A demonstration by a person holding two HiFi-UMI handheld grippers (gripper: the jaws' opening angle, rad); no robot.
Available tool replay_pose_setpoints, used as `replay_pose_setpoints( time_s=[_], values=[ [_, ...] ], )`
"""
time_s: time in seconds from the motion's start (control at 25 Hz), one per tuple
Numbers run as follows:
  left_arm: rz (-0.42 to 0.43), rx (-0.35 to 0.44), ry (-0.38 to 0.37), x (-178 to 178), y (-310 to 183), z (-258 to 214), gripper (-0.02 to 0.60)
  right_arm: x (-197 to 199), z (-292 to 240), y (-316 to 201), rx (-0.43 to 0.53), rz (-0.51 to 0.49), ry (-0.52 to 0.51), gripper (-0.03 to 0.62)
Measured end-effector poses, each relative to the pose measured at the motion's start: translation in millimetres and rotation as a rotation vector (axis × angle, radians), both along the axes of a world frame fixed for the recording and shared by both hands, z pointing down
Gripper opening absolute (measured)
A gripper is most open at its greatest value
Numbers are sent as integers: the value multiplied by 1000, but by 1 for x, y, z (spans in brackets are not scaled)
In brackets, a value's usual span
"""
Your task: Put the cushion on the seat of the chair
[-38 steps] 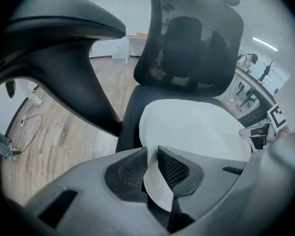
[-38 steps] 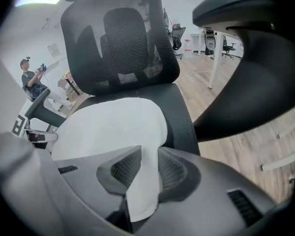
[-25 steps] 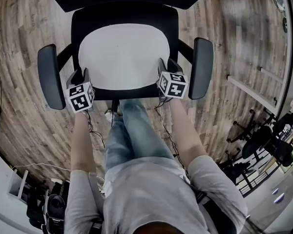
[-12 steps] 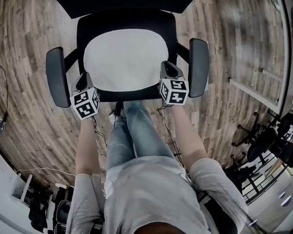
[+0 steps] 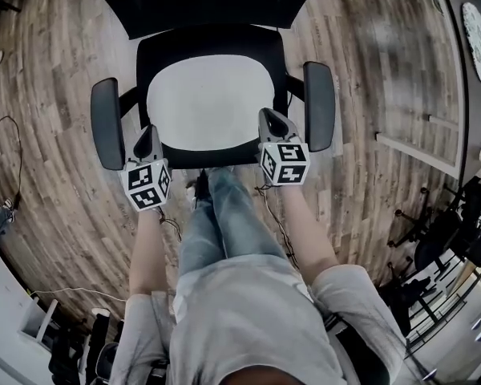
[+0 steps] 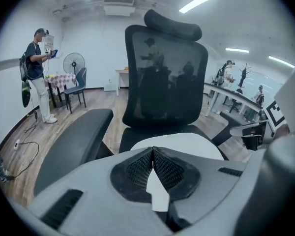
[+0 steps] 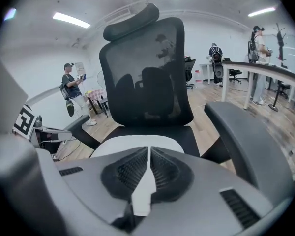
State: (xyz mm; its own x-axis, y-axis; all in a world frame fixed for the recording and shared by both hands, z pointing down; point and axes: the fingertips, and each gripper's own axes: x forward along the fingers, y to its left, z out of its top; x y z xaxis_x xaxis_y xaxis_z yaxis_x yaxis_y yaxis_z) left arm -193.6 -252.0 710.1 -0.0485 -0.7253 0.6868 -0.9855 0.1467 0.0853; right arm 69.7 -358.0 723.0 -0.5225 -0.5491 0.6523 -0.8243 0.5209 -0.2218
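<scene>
The white cushion (image 5: 215, 103) lies flat on the seat (image 5: 216, 156) of the black chair (image 5: 224, 6). Its broad face is up and its long axis runs across from one armrest (image 5: 107, 123) to the other. The left gripper (image 5: 149, 130) is by the seat's front left corner, its jaws together on nothing. The right gripper (image 5: 268, 115) is by the front right corner. Its jaws have just been closing and now meet, with nothing between them. Both grippers point toward the backrest.
</scene>
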Motion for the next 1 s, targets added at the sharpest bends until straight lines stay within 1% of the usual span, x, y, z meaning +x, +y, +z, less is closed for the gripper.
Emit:
replay_pose_setpoints(
  time_s=[0.16, 0.28, 0.36, 0.56, 0.72, 0.84, 1.0],
  values=[
    [61, 50, 24, 14, 10, -29, 11, -1, -30, 12, 36, 35, -64, 21],
    [70, 102, 51, 23, 20, -56, 11, 2, -55, 23, 61, 57, -113, 21],
    [70, 136, 55, 26, 27, -75, 11, 3, -71, 33, 85, 52, -112, 21],
    [85, 211, 22, 28, 40, -120, 11, 5, -105, 54, 147, 29, -69, 21],
    [72, 274, 15, 26, 54, -155, 11, 12, -135, 71, 182, 59, -86, 21],
    [74, 310, -4, 26, 67, -178, 11, 17, -158, 85, 211, 80, -103, 21],
    [81, 350, -21, 26, 83, -205, 11, 18, -185, 105, 250, 80, -110, 21]
  ],
)
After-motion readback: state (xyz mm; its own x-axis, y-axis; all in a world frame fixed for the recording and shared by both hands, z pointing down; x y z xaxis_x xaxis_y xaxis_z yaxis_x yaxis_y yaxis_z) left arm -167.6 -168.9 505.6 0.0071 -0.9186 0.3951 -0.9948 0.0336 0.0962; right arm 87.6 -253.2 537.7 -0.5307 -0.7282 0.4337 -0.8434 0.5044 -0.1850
